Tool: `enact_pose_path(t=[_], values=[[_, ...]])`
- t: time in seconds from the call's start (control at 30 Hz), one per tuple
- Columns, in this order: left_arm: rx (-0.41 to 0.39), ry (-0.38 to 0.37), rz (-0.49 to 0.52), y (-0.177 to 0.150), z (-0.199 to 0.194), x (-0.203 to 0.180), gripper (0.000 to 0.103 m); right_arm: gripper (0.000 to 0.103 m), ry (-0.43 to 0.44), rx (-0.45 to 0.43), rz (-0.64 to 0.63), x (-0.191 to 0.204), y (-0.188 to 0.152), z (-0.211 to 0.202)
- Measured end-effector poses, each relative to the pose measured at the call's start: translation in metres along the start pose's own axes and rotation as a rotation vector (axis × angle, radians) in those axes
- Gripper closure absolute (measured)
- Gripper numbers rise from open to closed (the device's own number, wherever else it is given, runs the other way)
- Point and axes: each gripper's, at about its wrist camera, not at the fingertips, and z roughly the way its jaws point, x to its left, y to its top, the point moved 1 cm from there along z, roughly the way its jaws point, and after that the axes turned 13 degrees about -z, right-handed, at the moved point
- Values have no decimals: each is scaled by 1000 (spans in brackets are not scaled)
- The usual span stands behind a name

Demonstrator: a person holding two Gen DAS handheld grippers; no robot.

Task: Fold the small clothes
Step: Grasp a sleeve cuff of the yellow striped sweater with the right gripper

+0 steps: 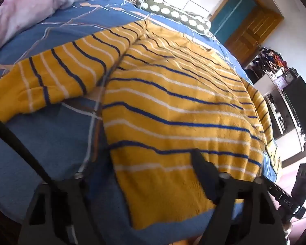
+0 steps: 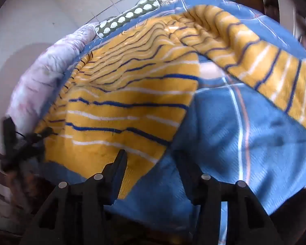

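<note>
While the fuzzy yellow knit sweater with blue and white stripes (image 1: 173, 110) lies spread flat on the blue checked bed cover (image 1: 40, 143), both the left claw (image 1: 136, 169) and right claw (image 2: 151, 159) gape empty above its hem, and the soft, light, limp fabric looks best pinched at the hem corners.

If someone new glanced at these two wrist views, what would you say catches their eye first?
The yellow sweater with blue and white stripes, spread flat across the blue bedsheet, sleeves out to the sides. Both grippers sit open at its bottom corners: the left gripper and the right gripper. Behind, a polka-dot bolster lies at the bed's far edge.
</note>
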Motion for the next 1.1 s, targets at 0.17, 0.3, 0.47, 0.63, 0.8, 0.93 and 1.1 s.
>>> enact_pose_path(t=[0.17,0.3,0.47,0.63,0.8,0.93,1.1], values=[[44,78,24,2,13,-15,93,58,4,6,27,-1,8,8],[36,77,-2,5,-23,-11,95,96,69,3,89,-6,16,3],[-9,71,32,-15,-69,-1,94,96,128,-26,68,0,-9,-44],[57,100,-6,-42,-68,22,92,96,118,37,67,5,-45,-46],[-28,37,13,-53,-90,28,62,90,-26,-119,188,-50,-49,-92],[-65,0,-5,-54,-109,21,44,66,-163,-213,387,-116,-66,-119],[-59,-34,30,-53,-116,-1,44,59,-254,-251,545,-164,-82,-120]])
